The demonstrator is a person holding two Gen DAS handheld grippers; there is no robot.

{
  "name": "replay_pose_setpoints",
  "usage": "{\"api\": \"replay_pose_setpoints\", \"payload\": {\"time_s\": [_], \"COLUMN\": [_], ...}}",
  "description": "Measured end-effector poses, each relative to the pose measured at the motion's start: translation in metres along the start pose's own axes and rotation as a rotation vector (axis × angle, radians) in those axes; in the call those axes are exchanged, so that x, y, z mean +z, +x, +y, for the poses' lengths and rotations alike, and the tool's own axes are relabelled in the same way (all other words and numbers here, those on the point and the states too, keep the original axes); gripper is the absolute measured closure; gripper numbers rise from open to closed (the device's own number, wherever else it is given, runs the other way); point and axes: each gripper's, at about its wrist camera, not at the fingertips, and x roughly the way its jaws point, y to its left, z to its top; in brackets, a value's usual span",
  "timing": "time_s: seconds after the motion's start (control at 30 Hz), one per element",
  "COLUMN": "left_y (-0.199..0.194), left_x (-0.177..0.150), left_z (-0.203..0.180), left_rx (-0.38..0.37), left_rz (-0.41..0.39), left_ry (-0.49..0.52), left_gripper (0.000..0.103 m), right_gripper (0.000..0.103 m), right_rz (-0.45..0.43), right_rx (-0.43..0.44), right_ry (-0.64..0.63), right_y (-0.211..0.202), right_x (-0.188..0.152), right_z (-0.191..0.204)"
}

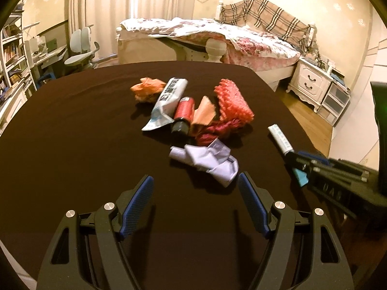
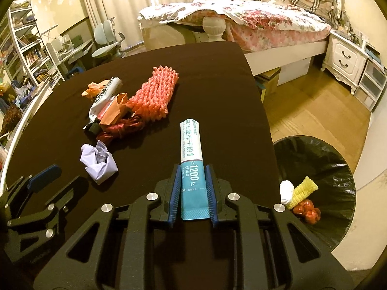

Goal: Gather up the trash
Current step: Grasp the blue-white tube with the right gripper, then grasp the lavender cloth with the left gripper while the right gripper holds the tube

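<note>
My right gripper (image 2: pixel 193 169) is shut on a white and teal sachet (image 2: pixel 192 154), gripped at its teal end, with the white end sticking forward over the dark table (image 2: pixel 217 84). The same sachet (image 1: pixel 280 138) and right gripper (image 1: pixel 293 162) show at the right of the left wrist view. My left gripper (image 1: pixel 196 181) stands open just short of a crumpled lilac paper (image 1: pixel 210 162), which lies ahead and slightly right of the gap. Beyond it lies a trash pile: a pink foam net (image 1: pixel 233 102), a red tube (image 1: pixel 183 113), a white wrapper (image 1: pixel 167 101), orange paper (image 1: pixel 146 89).
A bin lined with a black bag (image 2: pixel 321 159) stands on the floor right of the table, holding a yellow foam net (image 2: pixel 303 191), a white lump and red wrapping. A bed (image 2: pixel 254 24), nightstand (image 2: pixel 343 58), desk chair and bookshelves lie beyond the table.
</note>
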Motion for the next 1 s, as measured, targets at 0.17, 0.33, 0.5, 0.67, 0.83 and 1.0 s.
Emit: {"api": "replay_pose_setpoints", "payload": {"time_s": [0.17, 0.33, 0.5, 0.67, 0.83, 1.0], "left_y": [0.011, 0.026, 0.029, 0.021, 0.013, 0.012], "left_x": [0.011, 0.022, 0.019, 0.009, -0.001, -0.001], "left_z": [0.0, -0.003, -0.003, 0.007, 0.024, 0.028], "left_rx": [-0.007, 0.005, 0.019, 0.01, 0.011, 0.0], "left_rz": [0.02, 0.048, 0.083, 0.09, 0.111, 0.109], "left_ry": [-0.029, -0.053, -0.044, -0.042, -0.053, -0.058], "left_gripper": [0.029, 0.029, 0.029, 0.029, 0.029, 0.03], "right_gripper": [0.083, 0.082, 0.082, 0.082, 0.082, 0.081], "right_rz": [-0.001, -0.002, -0.002, -0.001, -0.001, 0.001], "right_rx": [0.017, 0.018, 0.018, 0.023, 0.028, 0.018], "right_ry": [0.009, 0.009, 0.008, 0.008, 0.004, -0.007], "right_y": [0.0, 0.0, 0.0, -0.001, -0.002, -0.001], "right_x": [-0.001, -0.001, -0.001, -0.002, -0.005, -0.004], "right_z": [-0.002, -0.003, -0.002, -0.001, 0.002, 0.005]}}
